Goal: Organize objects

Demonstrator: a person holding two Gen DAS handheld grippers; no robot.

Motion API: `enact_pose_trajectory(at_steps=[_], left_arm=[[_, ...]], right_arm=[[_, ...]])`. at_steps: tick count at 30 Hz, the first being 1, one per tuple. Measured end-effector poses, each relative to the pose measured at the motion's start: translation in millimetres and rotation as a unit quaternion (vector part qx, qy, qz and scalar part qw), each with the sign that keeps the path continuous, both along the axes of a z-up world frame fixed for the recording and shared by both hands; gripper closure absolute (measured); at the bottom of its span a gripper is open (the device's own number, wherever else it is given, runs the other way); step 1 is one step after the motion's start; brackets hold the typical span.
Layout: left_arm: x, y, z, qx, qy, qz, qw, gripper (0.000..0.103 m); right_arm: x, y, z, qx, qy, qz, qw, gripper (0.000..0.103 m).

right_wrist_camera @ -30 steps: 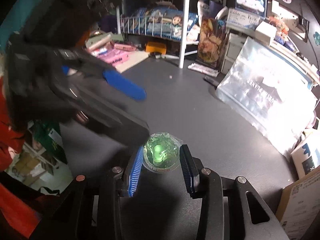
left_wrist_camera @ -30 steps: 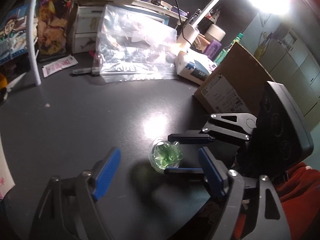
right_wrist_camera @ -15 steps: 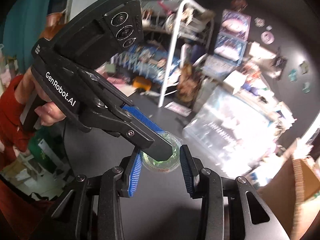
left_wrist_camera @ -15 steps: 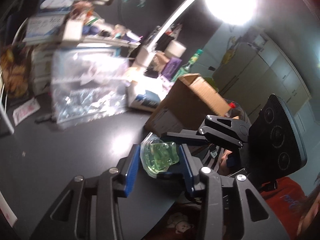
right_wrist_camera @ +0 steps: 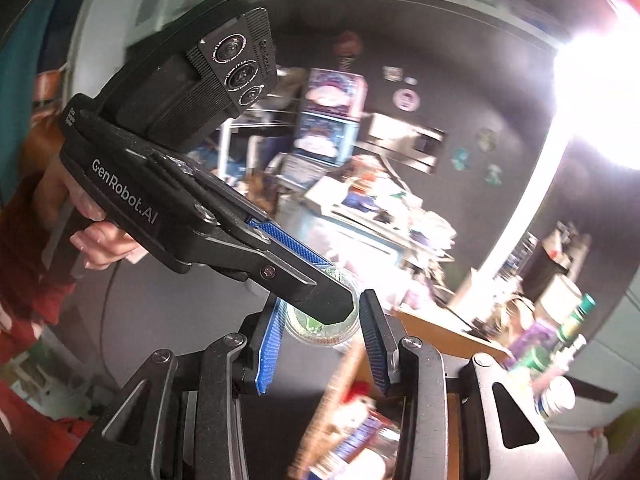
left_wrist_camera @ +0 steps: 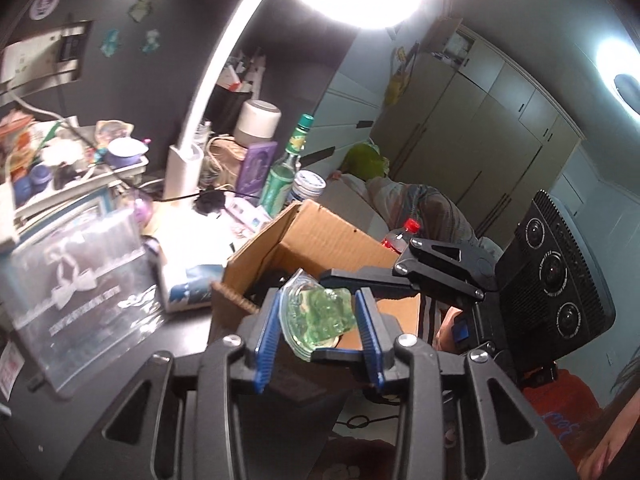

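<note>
The clear cup of green jelly (left_wrist_camera: 318, 316) is off the desk, above the front edge of the open cardboard box (left_wrist_camera: 320, 240). The left gripper (left_wrist_camera: 318, 320) clamps it between both blue pads, cup tilted on its side. The right gripper (right_wrist_camera: 324, 330) grasps the same cup (right_wrist_camera: 320, 326) from the opposite side, its fingers (left_wrist_camera: 360, 276) crossing over the cup. Behind the box stand a green bottle (left_wrist_camera: 286, 168) and a white desk lamp (left_wrist_camera: 224, 76). A hand (right_wrist_camera: 96, 236) grips the left handle
</note>
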State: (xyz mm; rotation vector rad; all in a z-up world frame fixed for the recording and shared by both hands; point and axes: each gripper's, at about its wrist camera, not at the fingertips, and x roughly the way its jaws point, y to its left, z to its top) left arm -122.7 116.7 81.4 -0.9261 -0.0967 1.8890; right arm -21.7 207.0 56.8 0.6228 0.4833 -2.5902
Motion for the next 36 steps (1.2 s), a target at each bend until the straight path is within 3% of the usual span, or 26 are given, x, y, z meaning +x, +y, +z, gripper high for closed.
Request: enact_pose_trajectory(at_steps=[13,14,17,20,21,28,31,33,36], left_arm=[[-40.2,72.2,-22.5,-0.034,-0.052,-0.025,0.9978,0.069],[-41.3,75.3,-22.8,-0.039,-0.049,-0.023,0.9978,0.067],[-42.0,78.2,-20.6,-0.047,-0.040,-0.014,0.9980,0.045],[-38.9,75.9,-14.5,-0.049,-0.023,-0.007,0.9985,0.033],[-36.9,74.2,-12.3,-0.051,-0.017,-0.003,0.9986,0.029],[-24.8,51.2,-0.1,-0.050,0.027,0.041,0.9975,0.019],[-14.5,38.0,5.8,-0.043,0.047,0.060,0.9961,0.019],[-6.0,29.2,9.1,-0.043,0.063,0.074,0.9943,0.010],[5.6,17.8,13.3,-0.048,0.089,0.105,0.9893,0.010]], right_arm=[[-36.2,74.1,-12.6,-0.030,-0.090,-0.047,0.994,0.070],[-38.6,77.0,-13.6,-0.032,-0.098,-0.049,0.993,0.069],[-45.8,81.3,-17.4,-0.029,-0.130,-0.054,0.990,0.068],[-48.1,82.4,-20.8,-0.021,-0.139,-0.062,0.988,0.055],[-47.3,82.3,-20.9,-0.017,-0.137,-0.063,0.988,0.055],[-45.8,85.3,-16.0,-0.022,-0.128,-0.066,0.989,0.054],[-44.9,85.2,-13.2,-0.023,-0.123,-0.068,0.990,0.043],[-43.7,84.7,-10.7,-0.022,-0.114,-0.070,0.991,0.028],[-40.9,83.4,-5.5,-0.024,-0.096,-0.064,0.993,0.012]])
